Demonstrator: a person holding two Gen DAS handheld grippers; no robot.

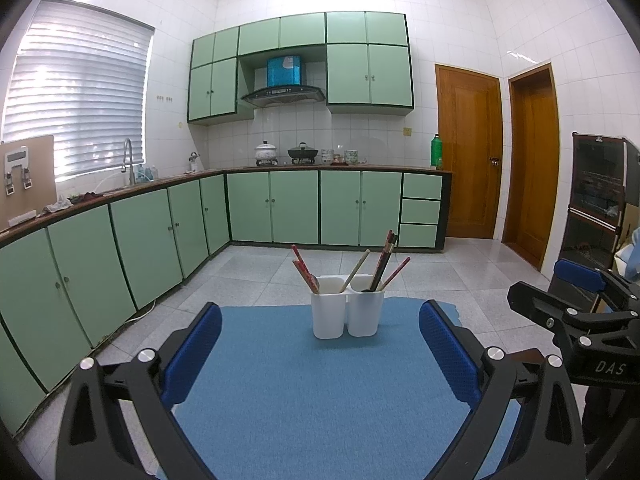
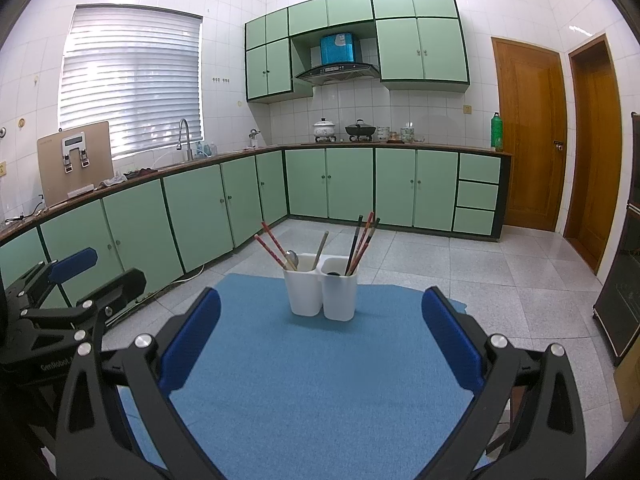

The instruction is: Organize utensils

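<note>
Two joined white utensil cups (image 1: 347,316) (image 2: 323,296) stand near the far edge of a blue mat (image 1: 312,392) (image 2: 312,380). The left cup holds red chopsticks (image 1: 305,269) (image 2: 272,247), a pale stick and a metal spoon (image 2: 292,258). The right cup holds several dark and red chopsticks (image 1: 386,262) (image 2: 362,240). My left gripper (image 1: 320,344) is open and empty, back from the cups. My right gripper (image 2: 320,332) is open and empty, also back from them. Each gripper shows at the edge of the other's view.
The mat lies on a table over a grey tiled floor. Green cabinets (image 1: 276,206) run along the left and back walls. Wooden doors (image 1: 468,152) stand at the right, beside a dark cabinet (image 1: 596,204).
</note>
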